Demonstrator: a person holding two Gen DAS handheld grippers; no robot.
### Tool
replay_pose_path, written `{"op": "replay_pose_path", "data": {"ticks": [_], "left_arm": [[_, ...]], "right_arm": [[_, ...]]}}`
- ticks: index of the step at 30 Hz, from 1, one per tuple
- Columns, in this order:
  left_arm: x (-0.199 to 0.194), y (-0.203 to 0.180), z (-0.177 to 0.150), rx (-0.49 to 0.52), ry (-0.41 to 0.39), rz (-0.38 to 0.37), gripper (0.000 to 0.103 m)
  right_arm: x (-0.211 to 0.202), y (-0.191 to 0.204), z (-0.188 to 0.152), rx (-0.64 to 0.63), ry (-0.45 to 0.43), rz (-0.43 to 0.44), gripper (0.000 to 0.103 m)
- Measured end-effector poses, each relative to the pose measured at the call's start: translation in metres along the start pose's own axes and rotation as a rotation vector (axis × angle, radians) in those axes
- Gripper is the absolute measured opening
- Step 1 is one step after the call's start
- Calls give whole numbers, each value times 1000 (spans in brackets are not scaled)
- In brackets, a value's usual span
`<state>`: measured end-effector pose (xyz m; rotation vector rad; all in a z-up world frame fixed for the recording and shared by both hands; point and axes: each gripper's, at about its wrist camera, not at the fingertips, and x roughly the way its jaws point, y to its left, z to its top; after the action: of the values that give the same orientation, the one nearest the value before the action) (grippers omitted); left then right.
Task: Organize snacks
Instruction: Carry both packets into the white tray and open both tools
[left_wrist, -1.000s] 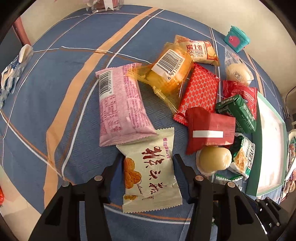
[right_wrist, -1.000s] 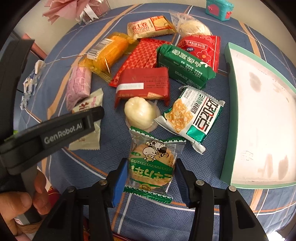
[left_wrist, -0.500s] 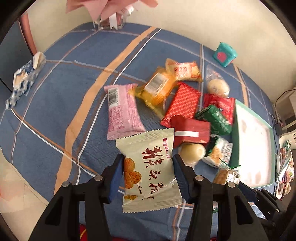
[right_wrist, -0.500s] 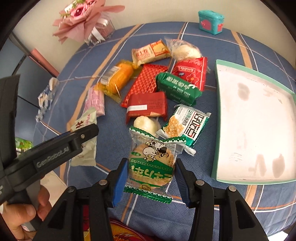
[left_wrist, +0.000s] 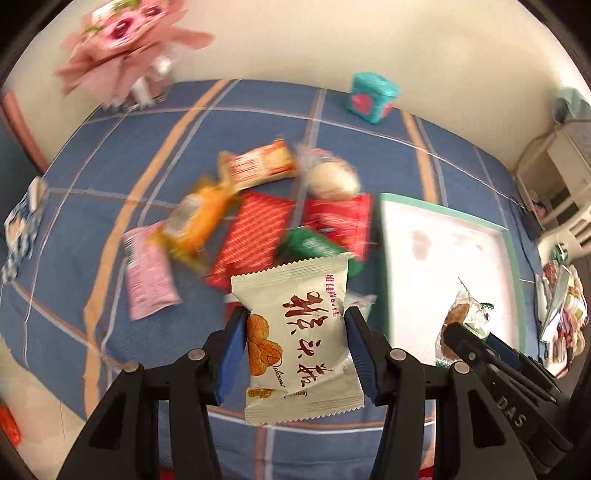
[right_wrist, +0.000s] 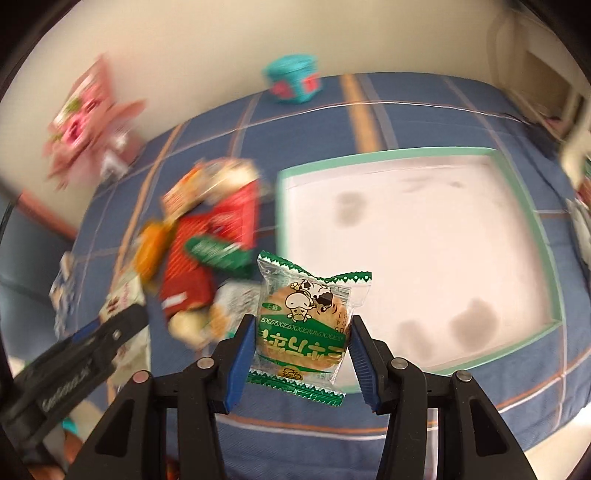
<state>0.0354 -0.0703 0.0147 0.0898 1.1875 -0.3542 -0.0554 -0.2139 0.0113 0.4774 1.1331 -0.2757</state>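
Left wrist view: cream snack packet with red Chinese lettering (left_wrist: 299, 339) clamped between the blue pads of the left gripper (left_wrist: 295, 325), lifted clear above the blue plaid tablecloth (left_wrist: 155, 147). Right wrist view: green-trimmed cow-print cracker packet (right_wrist: 304, 325) pinched between the right gripper (right_wrist: 301, 332) pads, hanging over the near-left corner of the teal-rimmed white tray (right_wrist: 524, 199). Same packet and right gripper show at the lower right of the left view (left_wrist: 476, 332), over the tray (left_wrist: 509, 251).

Rest of the snack pile lies on the cloth left of the tray, motion-blurred: pink packet (left_wrist: 147, 273), orange packet (left_wrist: 195, 221), red patterned packet (left_wrist: 255, 236), red packet (left_wrist: 340, 218) just beside the tray edge, green packet (left_wrist: 310, 247) partly behind the cream one, orange-white wafer packet (left_wrist: 262, 166), pale round bun in clear wrap (left_wrist: 332, 177). Packets overlap or touch; exact order unclear from blur.

Teal box with a red heart (left_wrist: 373, 96) stands near the far table edge, well apart from the pile. Pink bouquet (left_wrist: 125, 48) at the far left corner. Blue-white packet (left_wrist: 22, 225) at the left table edge. Tray interior white with a few dark smudges.
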Motion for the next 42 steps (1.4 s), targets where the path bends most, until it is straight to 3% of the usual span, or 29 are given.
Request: {"op": "replay_pose_path", "data": {"ticks": [11, 18, 27, 35, 37, 39, 42], "left_arm": [[43, -82, 31, 63, -1, -111, 55], [75, -116, 43, 111, 9, -132, 55], [105, -136, 56, 159, 20, -118, 55], [117, -148, 60, 191, 41, -113, 55], [118, -148, 61, 193, 51, -113, 57], [117, -147, 61, 188, 56, -100, 68], [114, -144, 60, 180, 71, -95, 68]], "right_arm": [[-1, -62, 35, 194, -59, -56, 52], [10, -103, 59, 293, -58, -73, 52], [30, -137, 87, 335, -80, -140, 52], [52, -147, 95, 329, -44, -185, 52], [55, -146, 96, 317, -41, -203, 53], [56, -144, 97, 301, -35, -238, 53], [56, -145, 96, 326, -6, -258, 56]]}}
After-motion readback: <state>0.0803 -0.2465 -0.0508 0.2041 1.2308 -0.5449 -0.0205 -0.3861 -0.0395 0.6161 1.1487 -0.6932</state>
